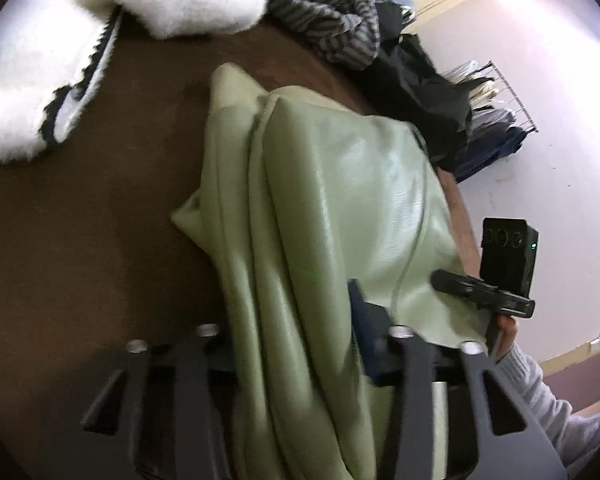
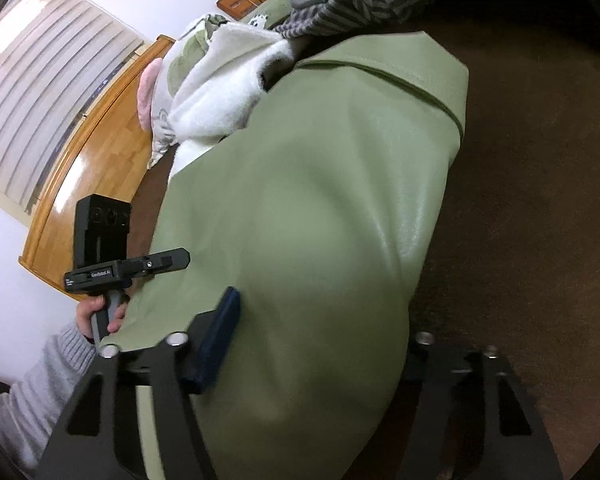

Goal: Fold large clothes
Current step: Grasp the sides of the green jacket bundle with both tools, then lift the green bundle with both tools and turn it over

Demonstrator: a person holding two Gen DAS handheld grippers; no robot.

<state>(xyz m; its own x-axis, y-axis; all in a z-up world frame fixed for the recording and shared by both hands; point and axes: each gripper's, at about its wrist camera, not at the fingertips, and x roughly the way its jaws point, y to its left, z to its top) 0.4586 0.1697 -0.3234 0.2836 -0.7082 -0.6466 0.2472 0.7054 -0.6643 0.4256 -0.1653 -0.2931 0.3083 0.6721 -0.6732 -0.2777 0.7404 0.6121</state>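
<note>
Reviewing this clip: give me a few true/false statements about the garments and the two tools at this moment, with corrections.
1. The garment between both tools is pale green. True: the green jacket runs between the fingers of the left tool and the right tool.
2. A white fluffy garment lies on the brown surface. True.
3. The striped garment is red and yellow. False: it is grey striped.
4. The green jacket is folded into a neat flat square. False: it is bunched in loose folds.
5. The person's sleeve is black. False: it is light grey knit.
</note>
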